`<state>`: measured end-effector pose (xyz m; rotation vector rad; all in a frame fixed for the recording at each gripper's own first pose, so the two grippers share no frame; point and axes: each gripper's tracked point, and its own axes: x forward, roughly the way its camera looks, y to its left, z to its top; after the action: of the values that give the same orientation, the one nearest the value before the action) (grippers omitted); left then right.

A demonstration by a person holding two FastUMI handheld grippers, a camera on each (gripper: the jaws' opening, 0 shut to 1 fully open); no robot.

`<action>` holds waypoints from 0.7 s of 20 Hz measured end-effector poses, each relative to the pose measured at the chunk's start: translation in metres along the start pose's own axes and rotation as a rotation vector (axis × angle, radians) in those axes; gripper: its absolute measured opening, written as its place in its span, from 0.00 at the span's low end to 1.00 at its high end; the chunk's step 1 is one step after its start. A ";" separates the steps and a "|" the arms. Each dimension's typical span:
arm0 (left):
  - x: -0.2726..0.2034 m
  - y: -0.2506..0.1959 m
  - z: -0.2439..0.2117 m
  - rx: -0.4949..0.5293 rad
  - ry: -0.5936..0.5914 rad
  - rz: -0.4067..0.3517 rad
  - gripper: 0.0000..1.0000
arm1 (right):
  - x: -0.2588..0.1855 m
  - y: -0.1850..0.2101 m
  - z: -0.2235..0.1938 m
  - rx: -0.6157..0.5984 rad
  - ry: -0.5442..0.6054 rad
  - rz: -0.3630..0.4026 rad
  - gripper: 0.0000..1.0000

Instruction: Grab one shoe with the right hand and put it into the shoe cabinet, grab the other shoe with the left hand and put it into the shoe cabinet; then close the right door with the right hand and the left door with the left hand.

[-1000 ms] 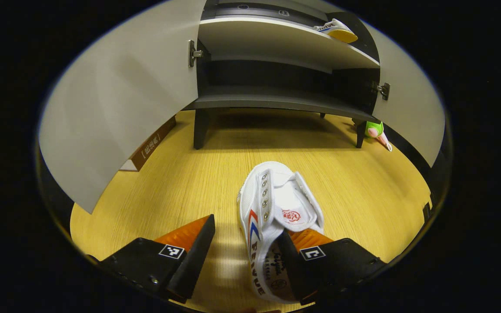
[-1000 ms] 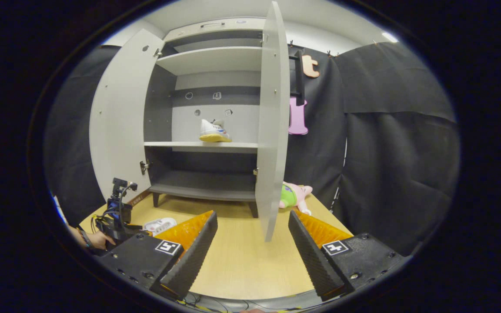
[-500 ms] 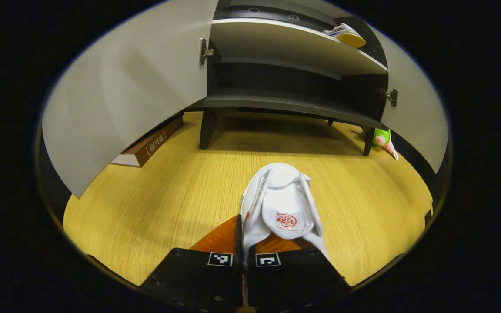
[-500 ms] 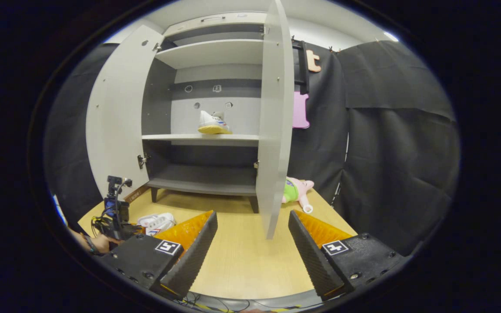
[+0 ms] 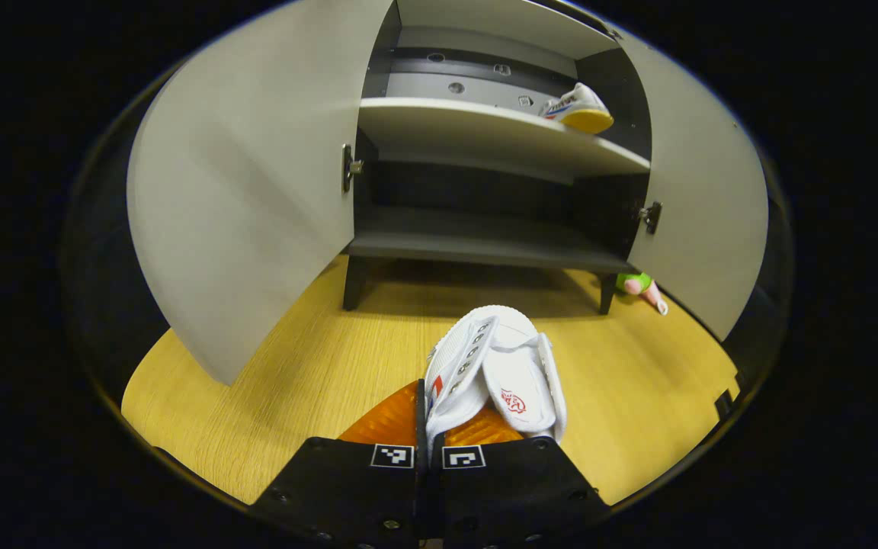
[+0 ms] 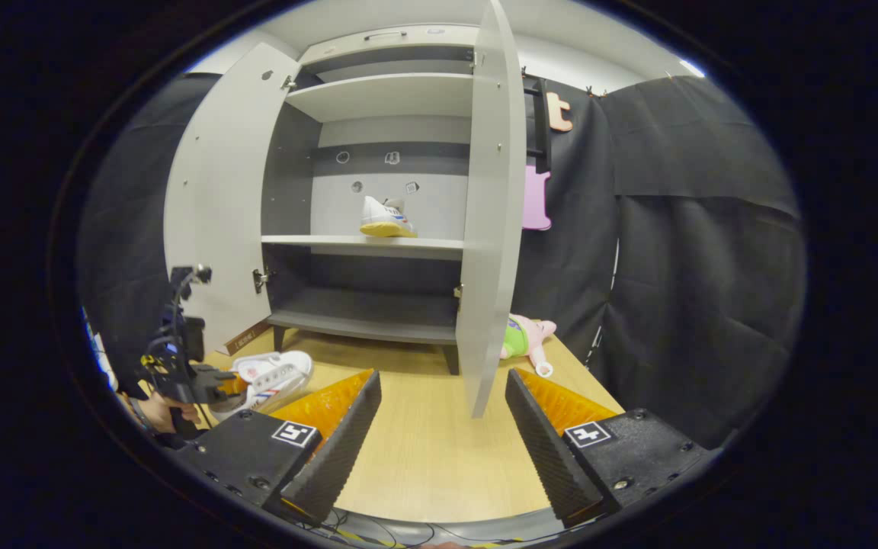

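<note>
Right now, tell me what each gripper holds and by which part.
The left gripper is shut on the white shoe, pinching the side wall near its heel end. The right gripper is open and holds nothing.

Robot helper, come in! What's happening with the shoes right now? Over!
Left gripper shut on second shoe. Right gripper open, empty. First shoe on cabinet shelf. Both doors open, path clear.
</note>
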<state>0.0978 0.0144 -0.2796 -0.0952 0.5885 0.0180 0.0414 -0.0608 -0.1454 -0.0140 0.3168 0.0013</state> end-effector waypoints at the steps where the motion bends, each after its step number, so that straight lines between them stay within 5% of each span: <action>1: -0.011 -0.006 0.018 -0.009 -0.021 0.003 0.00 | -0.002 0.001 0.001 -0.001 -0.008 0.007 1.00; 7: -0.048 -0.039 0.139 -0.060 -0.164 0.016 0.00 | -0.011 0.015 0.010 -0.011 -0.045 0.058 1.00; 14: -0.016 -0.049 0.269 -0.090 -0.250 0.059 0.00 | -0.018 0.020 0.021 0.002 -0.082 0.085 1.00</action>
<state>0.2359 -0.0090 -0.0438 -0.1602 0.3408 0.1126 0.0304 -0.0409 -0.1204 0.0018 0.2356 0.0855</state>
